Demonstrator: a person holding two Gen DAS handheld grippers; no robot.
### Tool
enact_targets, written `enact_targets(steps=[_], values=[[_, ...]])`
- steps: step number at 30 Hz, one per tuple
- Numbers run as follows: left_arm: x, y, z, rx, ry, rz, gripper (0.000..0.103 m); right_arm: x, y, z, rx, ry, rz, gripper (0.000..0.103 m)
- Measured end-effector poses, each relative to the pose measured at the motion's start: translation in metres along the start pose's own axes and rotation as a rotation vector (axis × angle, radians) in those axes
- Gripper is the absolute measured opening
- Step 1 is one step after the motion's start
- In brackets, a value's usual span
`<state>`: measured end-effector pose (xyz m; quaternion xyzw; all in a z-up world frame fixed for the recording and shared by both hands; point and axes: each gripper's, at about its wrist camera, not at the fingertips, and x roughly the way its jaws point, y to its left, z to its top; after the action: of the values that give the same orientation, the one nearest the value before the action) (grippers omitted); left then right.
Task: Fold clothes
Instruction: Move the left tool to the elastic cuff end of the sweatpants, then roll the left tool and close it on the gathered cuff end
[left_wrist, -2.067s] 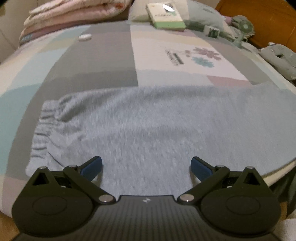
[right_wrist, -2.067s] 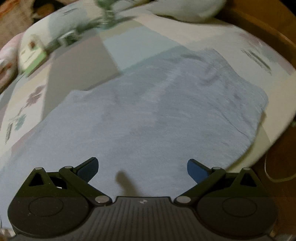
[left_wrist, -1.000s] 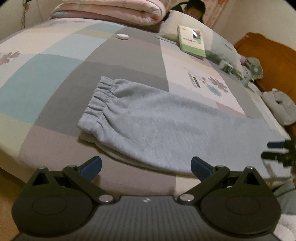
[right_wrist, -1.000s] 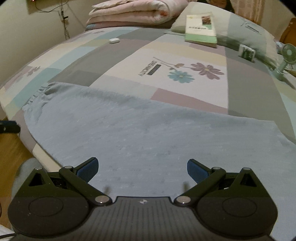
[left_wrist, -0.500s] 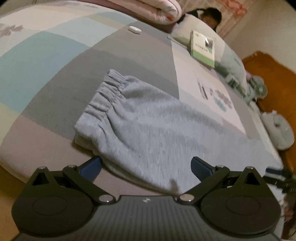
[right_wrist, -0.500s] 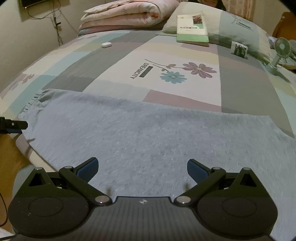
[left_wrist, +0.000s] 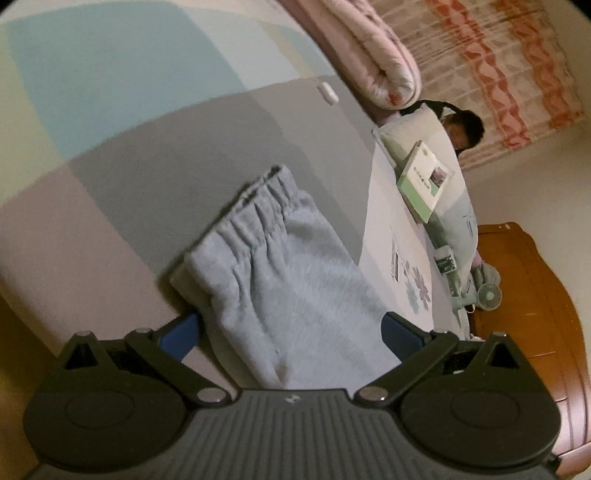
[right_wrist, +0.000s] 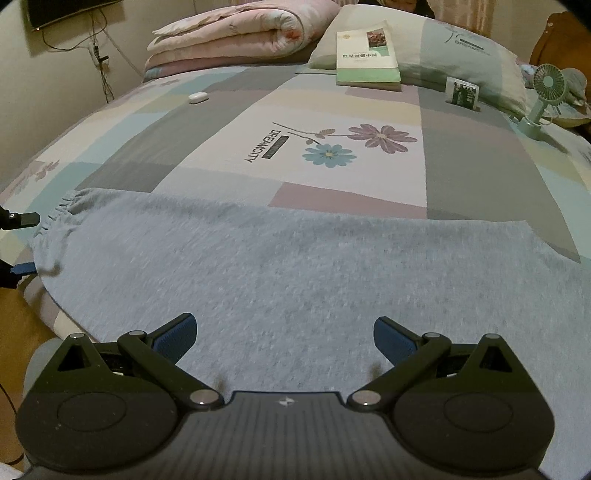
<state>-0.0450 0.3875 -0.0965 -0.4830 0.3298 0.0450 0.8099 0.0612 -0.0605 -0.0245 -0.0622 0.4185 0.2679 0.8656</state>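
The grey pants (right_wrist: 295, 280) lie flat along the near edge of the bed (right_wrist: 229, 122), with the stretchy waist at the left end. The left gripper (left_wrist: 291, 328) and right gripper (right_wrist: 284, 332) are both wide open and hold nothing. The pants look soft, light and floppy, so the thick waistband (left_wrist: 255, 206) seems the best place to grab.

Left tool (left_wrist: 291, 332) and right tool (right_wrist: 283, 334) both spread wide.
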Motion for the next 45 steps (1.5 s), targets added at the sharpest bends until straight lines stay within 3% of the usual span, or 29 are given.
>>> enact_targets(steps=[5,12,17,22,26,31,34,38,41,45], values=[[0.014,-0.009,-0.006,-0.043,0.052,-0.026,0.102,-0.001,0.003,0.0,-0.003,0.001,0.035,0.103],[0.016,-0.012,-0.006,-0.06,-0.014,-0.033,0.102,-0.012,0.034,0.006,-0.062,0.039,0.191,0.103],[0.005,0.004,-0.013,-0.117,-0.102,-0.097,0.102,-0.016,0.064,0.009,-0.131,0.079,0.246,0.103],[0.004,0.024,-0.013,-0.217,-0.169,-0.156,0.102,-0.016,0.076,0.008,-0.167,0.081,0.242,0.103],[0.007,0.017,-0.008,-0.213,-0.169,-0.162,0.102,-0.016,0.074,0.009,-0.138,0.078,0.236,0.103],[0.001,-0.003,-0.006,-0.149,-0.205,-0.236,0.102,-0.017,0.073,0.009,-0.126,0.073,0.228,0.103],[0.006,-0.007,-0.005,-0.113,-0.2,-0.219,0.102,-0.016,0.074,0.009,-0.126,0.076,0.228,0.103],[0.013,0.014,-0.007,-0.217,-0.168,-0.202,0.102,-0.014,0.073,0.009,-0.127,0.084,0.223,0.103],[0.015,0.017,-0.007,-0.233,-0.154,-0.208,0.102,-0.012,0.071,0.009,-0.118,0.087,0.212,0.103],[0.024,0.005,0.002,-0.208,-0.137,-0.151,0.102,-0.009,0.07,0.007,-0.107,0.091,0.217,0.103]])
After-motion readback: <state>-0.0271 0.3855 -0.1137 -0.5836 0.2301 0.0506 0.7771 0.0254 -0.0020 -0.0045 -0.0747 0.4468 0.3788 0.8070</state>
